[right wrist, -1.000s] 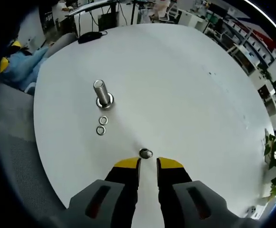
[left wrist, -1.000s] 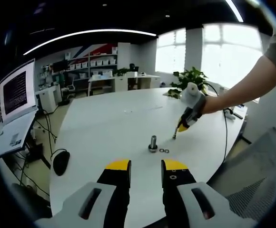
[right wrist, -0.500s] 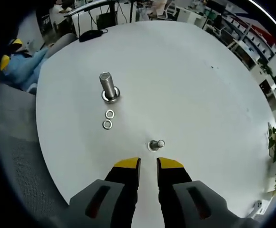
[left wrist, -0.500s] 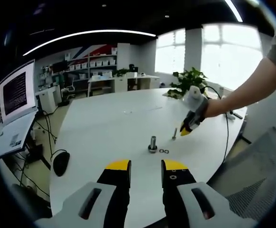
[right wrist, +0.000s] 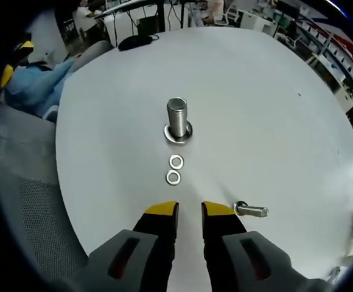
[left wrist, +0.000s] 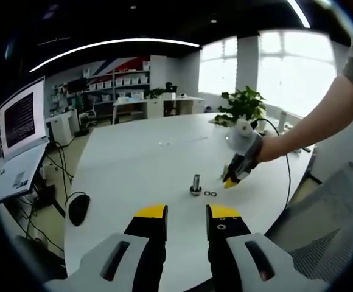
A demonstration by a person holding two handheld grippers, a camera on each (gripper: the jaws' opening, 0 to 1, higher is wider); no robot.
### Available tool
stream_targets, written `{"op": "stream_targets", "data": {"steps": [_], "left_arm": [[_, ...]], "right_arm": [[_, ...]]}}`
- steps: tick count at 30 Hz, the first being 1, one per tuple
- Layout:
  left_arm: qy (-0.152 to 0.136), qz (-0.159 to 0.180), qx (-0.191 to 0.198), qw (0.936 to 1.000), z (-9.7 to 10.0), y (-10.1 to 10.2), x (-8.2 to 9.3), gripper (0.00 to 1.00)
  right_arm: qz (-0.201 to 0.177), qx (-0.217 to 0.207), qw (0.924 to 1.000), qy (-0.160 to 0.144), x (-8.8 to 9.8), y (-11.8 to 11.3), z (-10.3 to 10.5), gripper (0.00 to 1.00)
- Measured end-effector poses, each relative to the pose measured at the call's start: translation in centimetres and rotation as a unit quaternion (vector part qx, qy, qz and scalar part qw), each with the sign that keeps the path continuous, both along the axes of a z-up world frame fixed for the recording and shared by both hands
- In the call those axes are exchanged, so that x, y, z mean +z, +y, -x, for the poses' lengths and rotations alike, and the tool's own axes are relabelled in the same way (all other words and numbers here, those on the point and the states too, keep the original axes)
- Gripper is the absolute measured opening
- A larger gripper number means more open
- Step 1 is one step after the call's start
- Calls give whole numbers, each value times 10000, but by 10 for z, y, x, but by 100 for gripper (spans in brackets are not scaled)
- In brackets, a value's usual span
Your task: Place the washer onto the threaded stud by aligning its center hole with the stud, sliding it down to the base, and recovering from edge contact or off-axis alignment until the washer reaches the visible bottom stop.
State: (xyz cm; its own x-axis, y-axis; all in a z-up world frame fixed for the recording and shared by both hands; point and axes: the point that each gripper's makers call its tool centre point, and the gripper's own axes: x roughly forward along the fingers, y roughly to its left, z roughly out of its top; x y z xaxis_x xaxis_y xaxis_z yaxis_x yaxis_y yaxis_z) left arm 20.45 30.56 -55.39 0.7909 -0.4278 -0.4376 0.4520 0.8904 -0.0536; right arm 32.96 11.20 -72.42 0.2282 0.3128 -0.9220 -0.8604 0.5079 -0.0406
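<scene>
2 washers [right wrist: 174, 170] just ahead of right gripper [right wrist: 190, 208] (empty).

You have a white table [right wrist: 274, 91] carrying an upright stud [right wrist: 178, 120] on its flat base. Two washers [right wrist: 174, 170] lie flat just beside the stud, touching each other. A small bolt [right wrist: 251, 210] lies on its side, farther from the stud than the washers are.

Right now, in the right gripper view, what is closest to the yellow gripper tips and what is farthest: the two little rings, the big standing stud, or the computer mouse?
From the right gripper:
1. The two washers, flat on the table just ahead, slightly left.
2. The threaded stud, upright beyond the washers.
3. The computer mouse, far off at the table's opposite edge.
</scene>
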Motion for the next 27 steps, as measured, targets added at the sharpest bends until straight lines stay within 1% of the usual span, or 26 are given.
{"op": "stream_targets", "data": {"steps": [7,12,16,20,27], "left_arm": [[4,8,10,10000,0,1,0,23],[-6,10,43,10000,0,2,0,23],[-6,13,59,10000,0,3,0,23],[12,14,66,10000,-1,3,-1,23],[13,29,70,10000,-1,3,0,23]], "right_arm": [[-10,99,9998,144,-10,14,5,19],[43,175,9996,231,-19,17,8,19],[28,194,9996,189,-19,19,5,20],[-1,174,9996,211,-20,22,0,20],[17,311,9992,236,-20,26,0,20]]}}
